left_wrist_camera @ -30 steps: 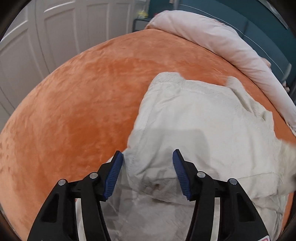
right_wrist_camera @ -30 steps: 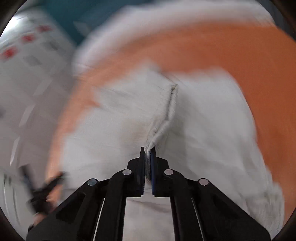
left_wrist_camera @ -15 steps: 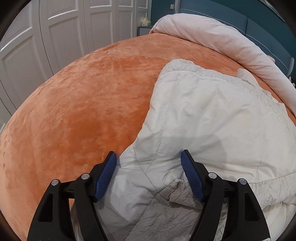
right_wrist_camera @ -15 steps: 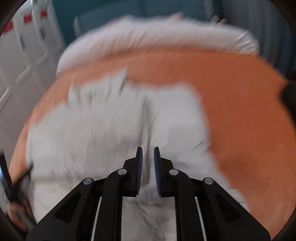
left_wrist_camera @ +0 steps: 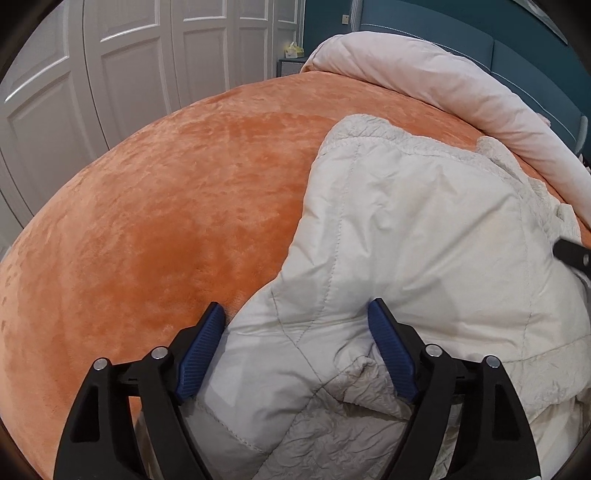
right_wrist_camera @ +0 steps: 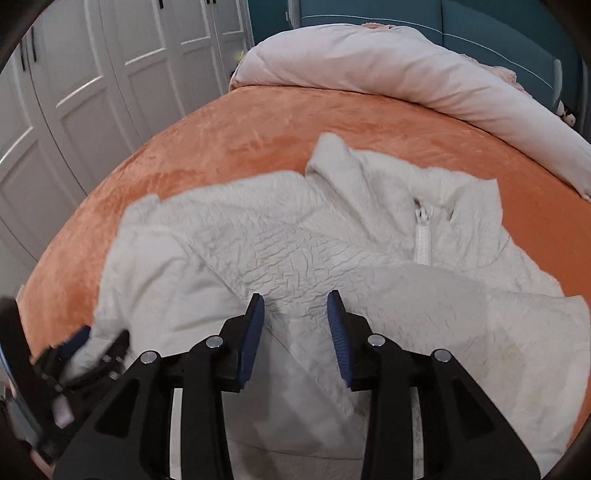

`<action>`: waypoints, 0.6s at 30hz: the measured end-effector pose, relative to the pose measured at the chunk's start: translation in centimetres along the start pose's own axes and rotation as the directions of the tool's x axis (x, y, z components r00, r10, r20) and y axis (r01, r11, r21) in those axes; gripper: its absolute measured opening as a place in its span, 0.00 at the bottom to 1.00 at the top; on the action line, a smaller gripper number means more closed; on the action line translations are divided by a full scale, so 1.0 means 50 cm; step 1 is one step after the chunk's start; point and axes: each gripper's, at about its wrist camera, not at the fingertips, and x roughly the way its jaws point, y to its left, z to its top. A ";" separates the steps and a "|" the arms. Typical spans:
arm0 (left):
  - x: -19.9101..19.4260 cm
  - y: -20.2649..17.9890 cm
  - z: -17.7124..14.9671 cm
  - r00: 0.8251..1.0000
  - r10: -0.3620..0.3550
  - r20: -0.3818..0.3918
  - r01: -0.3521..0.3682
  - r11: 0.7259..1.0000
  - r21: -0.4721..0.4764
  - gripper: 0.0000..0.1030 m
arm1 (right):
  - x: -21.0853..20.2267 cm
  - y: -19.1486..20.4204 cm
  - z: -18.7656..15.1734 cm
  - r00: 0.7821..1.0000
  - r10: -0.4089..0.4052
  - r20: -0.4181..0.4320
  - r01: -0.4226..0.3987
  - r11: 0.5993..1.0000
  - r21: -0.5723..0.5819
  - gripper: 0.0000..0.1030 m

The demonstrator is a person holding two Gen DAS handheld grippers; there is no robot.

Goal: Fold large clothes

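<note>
A cream quilted jacket (left_wrist_camera: 424, 236) lies spread on the orange bed cover (left_wrist_camera: 166, 221), one side folded over. My left gripper (left_wrist_camera: 295, 304) hovers low over its near left corner. Its jaws are opening wide and straddle a puffy fold without pressing on it. My right gripper (right_wrist_camera: 294, 297) is over the jacket (right_wrist_camera: 258, 251) near the middle; its jaws are opening and only fabric lies below the gap, nothing pinched. The jacket's zipper (right_wrist_camera: 423, 236) shows near the collar. The left gripper (right_wrist_camera: 74, 350) appears blurred at the right wrist view's lower left, and the right gripper (left_wrist_camera: 572, 254) pokes in at the left wrist view's right edge.
A rolled pale duvet (left_wrist_camera: 443, 81) lies along the head of the bed in front of a teal headboard (right_wrist_camera: 498, 33). White wardrobe doors (left_wrist_camera: 129, 74) stand to the left. A tissue box (left_wrist_camera: 293, 50) sits on a small stand beyond the bed.
The right gripper let go of the pinched jacket fold, swung sideways and spread its jaws. The left jaws widened and sank slightly as the jacket side came to rest folded over.
</note>
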 end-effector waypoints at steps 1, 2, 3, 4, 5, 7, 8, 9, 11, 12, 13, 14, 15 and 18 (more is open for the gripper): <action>0.001 0.002 -0.001 1.000 -0.003 0.002 0.003 1.000 -0.003 0.78 | -0.005 -0.016 -0.008 1.000 -0.013 0.015 0.013 1.000 0.008 0.33; 0.002 0.003 -0.002 1.000 -0.008 0.005 0.008 1.000 -0.006 0.78 | -0.020 -0.040 -0.015 0.999 -0.038 0.025 0.038 0.999 0.023 0.32; 0.003 0.004 -0.002 1.000 -0.010 0.007 0.010 1.000 -0.008 0.79 | -0.038 -0.082 -0.028 0.998 -0.054 0.032 0.052 0.997 0.060 0.32; 0.003 0.005 -0.002 1.000 -0.011 0.009 0.011 1.000 -0.009 0.79 | -0.051 -0.124 -0.039 0.997 -0.070 0.035 0.065 0.992 0.110 0.33; 0.004 0.006 -0.002 1.000 -0.011 0.011 0.011 1.000 -0.009 0.80 | -0.066 -0.166 -0.054 0.995 -0.095 0.038 0.087 0.982 0.166 0.32; 0.005 0.004 -0.002 1.000 -0.006 0.014 0.006 1.000 -0.005 0.81 | -0.118 -0.261 -0.095 0.991 -0.127 0.051 0.108 0.952 0.287 0.30; 0.006 0.003 -0.003 1.000 -0.003 0.014 0.003 1.000 -0.004 0.81 | -0.142 -0.292 -0.112 0.983 -0.173 0.054 0.147 0.935 0.322 0.30; 0.006 0.001 -0.003 1.000 0.001 0.015 -0.001 1.000 -0.002 0.81 | -0.167 -0.311 -0.126 0.977 -0.209 0.044 0.181 0.920 0.347 0.33; 0.005 0.000 -0.003 1.000 0.005 0.014 -0.005 1.000 0.000 0.81 | -0.211 -0.328 -0.147 0.977 -0.205 0.064 0.165 0.907 0.386 0.33; 0.005 -0.001 -0.003 1.000 0.007 0.013 -0.007 1.000 0.001 0.81 | -0.237 -0.325 -0.158 0.982 -0.166 0.090 0.116 0.907 0.406 0.33; 0.004 -0.002 -0.002 1.000 0.009 0.012 -0.009 1.000 0.002 0.81 | -0.249 -0.318 -0.164 0.983 -0.154 0.097 0.102 0.907 0.408 0.33; 0.004 -0.003 -0.002 1.000 0.012 0.012 -0.012 1.000 0.004 0.81 | -0.249 -0.303 -0.172 0.988 -0.124 0.087 0.080 0.915 0.395 0.33; 0.004 -0.003 -0.001 1.000 0.015 0.011 -0.015 1.000 0.005 0.82 | -0.239 -0.293 -0.177 0.992 -0.109 0.067 0.076 0.923 0.377 0.33; 0.004 -0.004 0.000 1.000 0.016 0.009 -0.016 1.000 0.005 0.82 | -0.152 -0.255 -0.211 0.988 -0.138 -0.065 0.150 0.951 0.269 0.31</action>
